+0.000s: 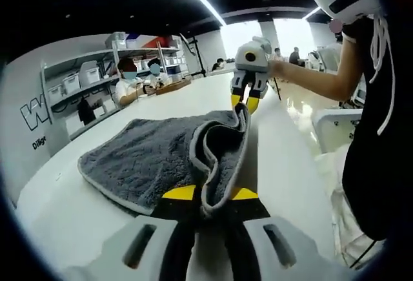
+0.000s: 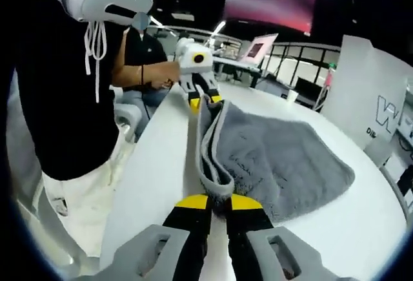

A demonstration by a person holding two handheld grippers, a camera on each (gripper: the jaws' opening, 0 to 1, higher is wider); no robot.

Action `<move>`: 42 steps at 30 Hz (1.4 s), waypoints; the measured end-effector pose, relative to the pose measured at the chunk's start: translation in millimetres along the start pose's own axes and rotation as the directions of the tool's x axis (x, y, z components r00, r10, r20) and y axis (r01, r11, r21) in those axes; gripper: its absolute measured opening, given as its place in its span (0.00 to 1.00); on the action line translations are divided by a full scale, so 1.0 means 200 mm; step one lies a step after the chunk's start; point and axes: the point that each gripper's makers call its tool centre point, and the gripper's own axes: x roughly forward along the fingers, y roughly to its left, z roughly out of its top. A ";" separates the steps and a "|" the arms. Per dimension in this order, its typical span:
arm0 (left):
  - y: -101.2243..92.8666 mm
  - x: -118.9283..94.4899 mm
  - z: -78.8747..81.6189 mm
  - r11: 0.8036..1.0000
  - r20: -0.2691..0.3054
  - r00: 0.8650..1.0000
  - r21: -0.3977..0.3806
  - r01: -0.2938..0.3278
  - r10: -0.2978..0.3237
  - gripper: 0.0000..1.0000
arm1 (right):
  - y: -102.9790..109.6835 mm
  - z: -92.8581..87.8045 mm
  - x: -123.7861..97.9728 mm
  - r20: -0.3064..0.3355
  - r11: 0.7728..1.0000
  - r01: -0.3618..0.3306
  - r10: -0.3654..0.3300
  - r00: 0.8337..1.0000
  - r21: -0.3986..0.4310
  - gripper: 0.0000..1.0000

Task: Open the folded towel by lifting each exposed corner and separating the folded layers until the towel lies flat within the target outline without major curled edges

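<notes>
Jaws of both grippers are pinching the same hemmed edge of the grey towel [image 1: 155, 155], one at each end. Left gripper [image 1: 208, 196], in the left gripper view, is clamping its yellow-tipped jaws on the near end of that edge, the cloth bunching up between them. Right gripper [image 1: 245, 102] is showing at the far end of the same view, held by a hand [image 1: 276, 68], its jaws closing on the other corner. Right gripper view is giving the mirror picture: right gripper [image 2: 218, 202] nipping the near end, left gripper [image 2: 205, 100] gripping the far end.

Held edge is hanging lifted off the white surface [image 1: 90, 210], running as a rolled, curled ridge between the two grippers. Rest of the towel is lying flat on the surface, folded layers stacking visibly along the ridge. Far edge is resting well inside the surface's rim.

Open surface is stretching wide on every side of the towel. Person in a black top [image 2: 64, 93] is standing just beside the surface edge. Two seated people [image 1: 139, 77] are working at the far end, in front of shelves [image 1: 77, 81] holding bins.
</notes>
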 end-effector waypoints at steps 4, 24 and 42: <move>-0.02 -0.02 0.01 1.000 -0.006 1.000 0.014 -0.008 0.008 0.20 | 0.00 0.00 -0.01 0.007 1.000 0.013 -0.013 1.000 0.016 0.04; 0.00 -0.19 0.06 0.989 0.052 0.990 -0.077 -0.125 0.129 0.34 | 0.05 0.04 -0.09 -0.006 0.996 0.082 -0.082 0.997 0.016 0.09; 0.02 -0.17 0.07 0.987 0.038 0.987 -0.044 -0.152 0.153 0.30 | 0.03 0.09 -0.12 -0.022 0.992 0.122 -0.122 0.992 -0.022 0.09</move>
